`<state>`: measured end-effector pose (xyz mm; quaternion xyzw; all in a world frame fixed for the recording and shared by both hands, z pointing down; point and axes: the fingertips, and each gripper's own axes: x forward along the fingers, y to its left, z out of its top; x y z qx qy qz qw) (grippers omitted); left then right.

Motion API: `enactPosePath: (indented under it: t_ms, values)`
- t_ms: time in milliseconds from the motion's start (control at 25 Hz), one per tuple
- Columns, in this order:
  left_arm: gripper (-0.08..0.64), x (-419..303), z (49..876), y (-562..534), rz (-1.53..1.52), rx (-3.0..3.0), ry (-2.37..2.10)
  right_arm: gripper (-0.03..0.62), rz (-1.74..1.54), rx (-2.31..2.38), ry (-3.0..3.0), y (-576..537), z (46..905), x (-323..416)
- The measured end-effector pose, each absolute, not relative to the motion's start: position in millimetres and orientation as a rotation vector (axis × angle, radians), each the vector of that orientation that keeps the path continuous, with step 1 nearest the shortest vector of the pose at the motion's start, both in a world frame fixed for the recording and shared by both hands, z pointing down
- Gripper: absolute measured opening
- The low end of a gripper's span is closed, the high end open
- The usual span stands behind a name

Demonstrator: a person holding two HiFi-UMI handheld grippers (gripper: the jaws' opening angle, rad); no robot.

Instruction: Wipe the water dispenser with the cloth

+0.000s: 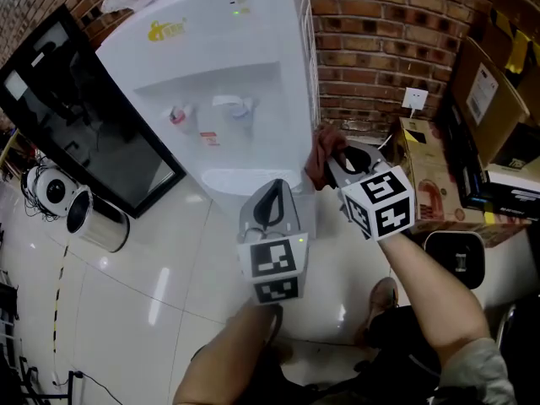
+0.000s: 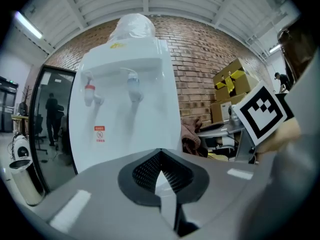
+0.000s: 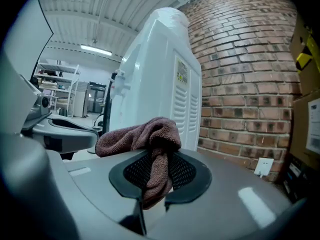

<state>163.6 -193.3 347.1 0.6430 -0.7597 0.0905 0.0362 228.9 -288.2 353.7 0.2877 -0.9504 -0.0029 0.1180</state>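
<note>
Dark glass in a black frame [image 1: 84,116] is seen at the far left of the head view, and a steel bin [image 1: 99,224] is set on the pale tiled floor [image 1: 143,310] just below it. Next to the glass stands the white water dispenser [image 1: 219,83], backed against a red brick wall [image 1: 380,40]. Its red tap [image 1: 179,115] and blue tap [image 1: 242,108] are recessed in its front, and a clear bag is draped over its top.

The left gripper [image 1: 274,186] is held level in front of the dispenser's lower front, near it but not touching. In the left gripper view its black ribbed pads [image 2: 145,171] are seen brought together at the tips, and nothing is held between them.

To the right of it, the right gripper [image 1: 332,160] is held at the dispenser's right side, where the louvred side panel [image 3: 185,109] is faced. A brown terry cloth [image 3: 150,136] is clamped between its jaws. One bunched fold is piled over the jaw tips and spills to the left, while a narrow tail hangs down between the pads. In the head view the cloth lies just beside the dispenser's right edge; contact with the panel cannot be made out.

Further right, a white wall socket [image 1: 414,99] is mounted low on the brick, and cardboard boxes [image 1: 485,91] are stacked at the far right.
</note>
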Motion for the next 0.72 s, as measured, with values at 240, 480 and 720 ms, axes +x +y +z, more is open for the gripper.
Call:
enactPosePath:
  t_ms: [240,480,720]
  values:
    - [0.0,165.6,388.6,-194.1,0.323,1.96,-2.239,0.086,0.087,0.823,-2.71,-292.2,390.0,228.6]
    - [0.0,177.3,437.6,-186.9,0.448,2.028,-2.184,0.087,0.192,0.747,-2.622,-291.8,441.8,228.9]
    - [0.0,174.5,467.8,-185.9,0.465,2.001,-2.134,0.087,0.326,0.734,-2.564,-296.1,484.4,228.6]
